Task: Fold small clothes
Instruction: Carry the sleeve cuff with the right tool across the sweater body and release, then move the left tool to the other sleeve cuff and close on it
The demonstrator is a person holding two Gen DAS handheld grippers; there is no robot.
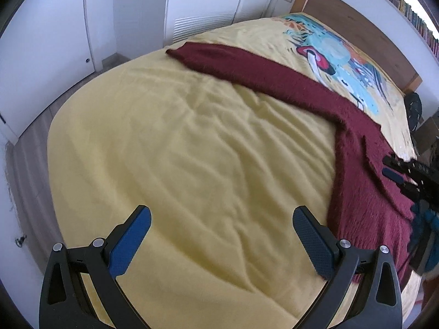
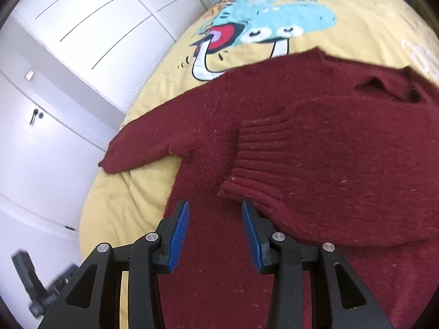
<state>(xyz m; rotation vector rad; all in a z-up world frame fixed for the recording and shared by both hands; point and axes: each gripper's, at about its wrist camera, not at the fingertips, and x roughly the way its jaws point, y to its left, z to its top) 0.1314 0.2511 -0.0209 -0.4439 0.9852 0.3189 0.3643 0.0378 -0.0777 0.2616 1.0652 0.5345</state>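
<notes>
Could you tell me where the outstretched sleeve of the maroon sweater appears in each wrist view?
Left wrist: outstretched sleeve runs from upper centre toward the right.
Right wrist: the sleeve points left at mid-height.
Shared landmark: the cartoon print on the yellow bedspread.

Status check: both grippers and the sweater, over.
Left gripper open over bare yellow bedspread. Right gripper open, low over maroon sweater, one sleeve outstretched. Nothing in the way.

The maroon sweater (image 2: 315, 142) is fuzzy knit wool-looking cloth with a ribbed cuff (image 2: 255, 161). The yellow bedspread (image 1: 178, 150) is soft matt cotton-ish fabric, wrinkly. Both tongs (image 1: 221, 242) (image 2: 215, 235) are matt black plastic with textured blue rubbery pads (image 2: 179, 235) and shiny metal pins. The wardrobe doors (image 2: 90, 30) are smooth white, the headboard (image 1: 354, 27) wood.
</notes>
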